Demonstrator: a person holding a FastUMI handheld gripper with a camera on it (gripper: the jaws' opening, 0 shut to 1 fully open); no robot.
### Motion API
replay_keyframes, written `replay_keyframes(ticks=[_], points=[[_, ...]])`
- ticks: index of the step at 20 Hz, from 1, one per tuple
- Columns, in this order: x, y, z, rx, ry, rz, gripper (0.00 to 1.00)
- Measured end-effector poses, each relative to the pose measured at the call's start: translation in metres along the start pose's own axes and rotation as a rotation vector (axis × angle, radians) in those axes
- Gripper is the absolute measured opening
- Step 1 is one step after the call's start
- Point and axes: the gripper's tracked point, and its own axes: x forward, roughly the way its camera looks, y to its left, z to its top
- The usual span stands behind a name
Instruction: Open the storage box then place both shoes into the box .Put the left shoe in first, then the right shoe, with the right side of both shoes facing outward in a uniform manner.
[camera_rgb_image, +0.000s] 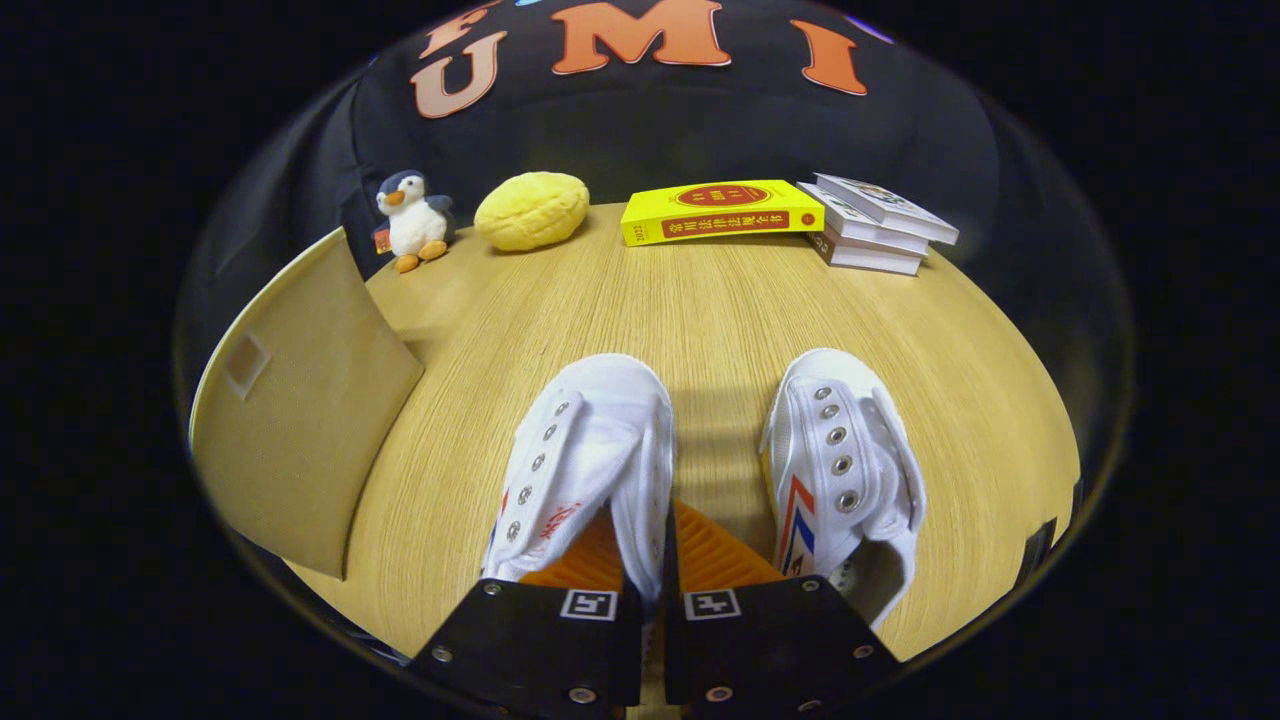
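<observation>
The gripper (655, 545) is low over the table (700, 310), and its two fingers are pinched on the inner side wall of the left shoe (590, 450), one finger inside the shoe and one outside it, the fabric caught between them. On that shoe there are small red characters and a bit of blue and red stripe along its side (too small to read). Each finger mount carries a square black-and-white marker.

Just to the right, a gap of bare wood away, the right shoe (840, 460) lies on the table with its toe pointing away from the fingers, metal eyelets in a row and a red-and-blue stripe down its flank.

Off to the left stands the box (300, 430), a tan fabric panel with a small clear label pocket; whether it is open I can't tell.

Further on, along the back edge of the table: a penguin plush (415, 220) with a tag at its side, then a lumpy yellow cushion (531, 210), then a yellow book (720, 210) with red Chinese lettering on its spine and a red oval on its cover, and touching its right end a stack of pale books (875, 232).
</observation>
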Motion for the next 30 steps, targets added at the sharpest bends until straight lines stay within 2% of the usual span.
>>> replay_keyframes(ticks=[2, 8, 13, 18, 23, 26, 30], points=[[-0.002, 0.002, 0.000, 0.043, 0.027, 0.002, 0.04], [-0.018, 0.007, 0.028, 0.141, 0.048, -0.020, 0.02], [-0.059, 0.029, 0.060, 0.206, 0.027, 0.008, 0.02], [-0.099, 0.059, 0.103, 0.181, 0.013, -0.003, 0.02], [-0.118, 0.135, 0.131, 0.191, 0.034, 0.104, 0.02], [-0.117, 0.178, 0.130, 0.131, 0.066, 0.128, 0.03], [-0.114, 0.243, 0.125, 0.091, 0.098, 0.217, 0.03]])
